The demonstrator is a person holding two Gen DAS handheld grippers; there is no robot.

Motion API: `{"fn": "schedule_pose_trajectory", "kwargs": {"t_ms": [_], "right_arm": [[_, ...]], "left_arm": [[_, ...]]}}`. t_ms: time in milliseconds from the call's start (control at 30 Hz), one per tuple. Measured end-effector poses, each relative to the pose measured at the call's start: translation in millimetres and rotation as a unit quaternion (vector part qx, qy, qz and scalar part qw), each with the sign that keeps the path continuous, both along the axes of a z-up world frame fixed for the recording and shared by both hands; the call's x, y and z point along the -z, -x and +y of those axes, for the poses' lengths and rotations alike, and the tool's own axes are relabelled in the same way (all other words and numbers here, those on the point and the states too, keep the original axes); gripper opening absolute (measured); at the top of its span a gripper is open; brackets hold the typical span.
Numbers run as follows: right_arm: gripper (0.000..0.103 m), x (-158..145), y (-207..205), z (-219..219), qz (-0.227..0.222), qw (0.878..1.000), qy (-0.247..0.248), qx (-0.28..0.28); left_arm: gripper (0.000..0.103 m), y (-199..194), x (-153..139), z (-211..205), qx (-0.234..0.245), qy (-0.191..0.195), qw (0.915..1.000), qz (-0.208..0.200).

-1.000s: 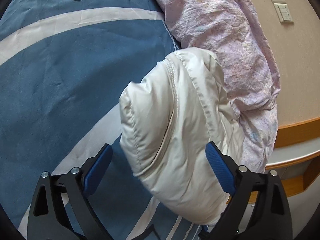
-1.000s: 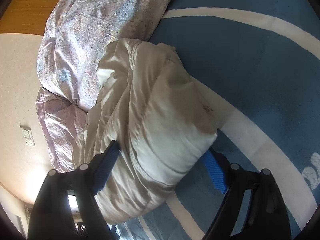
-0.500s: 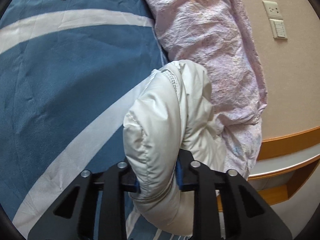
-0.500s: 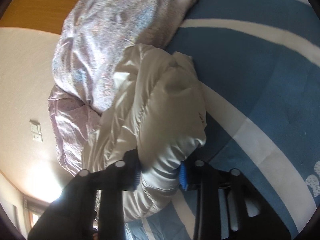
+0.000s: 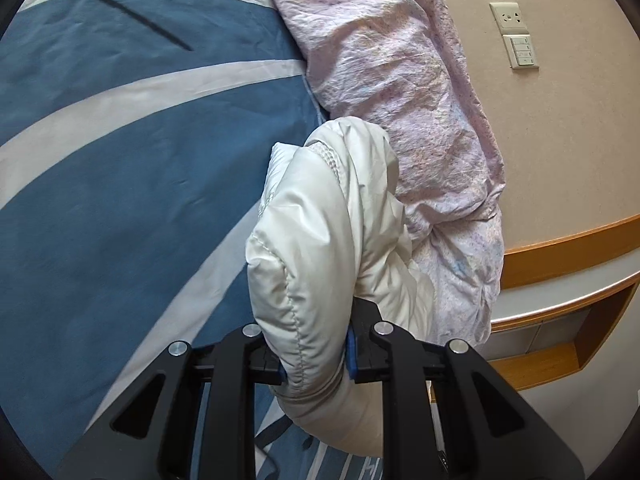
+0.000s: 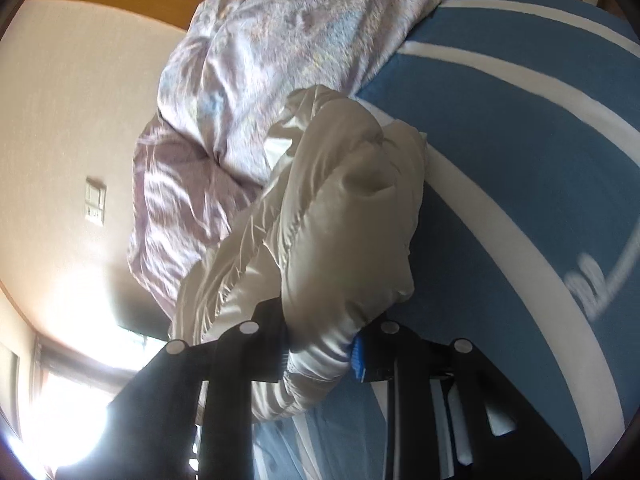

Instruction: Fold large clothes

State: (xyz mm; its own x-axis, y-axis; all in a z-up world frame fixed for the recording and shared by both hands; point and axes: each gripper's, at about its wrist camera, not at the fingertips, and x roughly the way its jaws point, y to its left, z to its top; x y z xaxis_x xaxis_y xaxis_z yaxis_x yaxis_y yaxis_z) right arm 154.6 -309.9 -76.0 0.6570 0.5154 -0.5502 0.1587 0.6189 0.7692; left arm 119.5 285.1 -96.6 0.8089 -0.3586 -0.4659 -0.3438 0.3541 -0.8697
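In the left wrist view, the left gripper clamps a thick roll of a cream puffer jacket, its jaws closing with the padded fabric squeezed between the blue pads. The jacket's long axis runs away from the gripper, rising from the bottom of the frame toward the middle, where its far end meets a crumpled pink quilt. The jacket lies over a blue bedcover with white stripes, the quilt touching its right side. Beyond the quilt, a wall carries a socket and switch plate, and a wooden-edged ledge sits below. In the right wrist view, which is rolled and partly glared out, the right gripper grips another bunched part of the same jacket. Here the bundle stretches from the jaws up toward the pink quilt, with the striped bedcover on its right and the switch plate at the left.
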Motion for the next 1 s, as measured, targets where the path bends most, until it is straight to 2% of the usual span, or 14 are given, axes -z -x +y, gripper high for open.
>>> {"fn": "schedule_pose_trajectory", "kwargs": {"t_ms": [133, 233, 300, 333, 400, 433, 467, 533, 667, 767, 1000], "right_arm": [[0.028, 3, 23, 6, 0.005, 0.999, 0.036, -0.012], [0.042, 8, 31, 6, 0.014, 0.997, 0.077, -0.006], [0.063, 7, 40, 3, 0.020, 0.994, 0.108, 0.012], [0.067, 4, 42, 1, 0.017, 0.991, 0.129, 0.026], [0.073, -10, 52, 0, -0.004, 0.979, 0.193, 0.065], [0.074, -20, 56, 0, -0.018, 0.968, 0.234, 0.091], [0.074, -30, 58, 2, -0.031, 0.957, 0.267, 0.110], [0.074, -44, 57, 12, -0.057, 0.945, 0.302, 0.112], [0.074, -63, 38, 67, -0.117, 0.932, 0.342, 0.022], [0.074, -64, 19, 117, -0.142, 0.923, 0.355, -0.045], [0.074, -55, -6, 195, -0.159, 0.895, 0.398, -0.124]], "left_arm": [[0.021, 24, 4, 3, -0.005, -0.003, 1.0000, 0.006], [0.026, 27, 8, 1, -0.007, -0.016, 0.9998, 0.013], [0.030, 27, 9, 0, -0.007, -0.027, 0.9995, 0.017], [0.035, 27, 9, -1, -0.006, -0.032, 0.9993, 0.016], [0.045, 27, 10, -2, -0.005, -0.045, 0.9988, 0.018], [0.052, 26, 11, -3, -0.005, -0.048, 0.9987, 0.018], [0.055, 27, 11, -3, -0.007, -0.052, 0.9984, 0.020], [0.055, 27, 13, -4, -0.008, -0.057, 0.9981, 0.022], [0.056, 28, 12, -4, -0.017, -0.059, 0.9980, 0.016], [0.056, 29, 13, -5, -0.026, -0.060, 0.9978, 0.014], [0.058, 28, 12, -8, -0.036, -0.071, 0.9967, 0.016]]}}
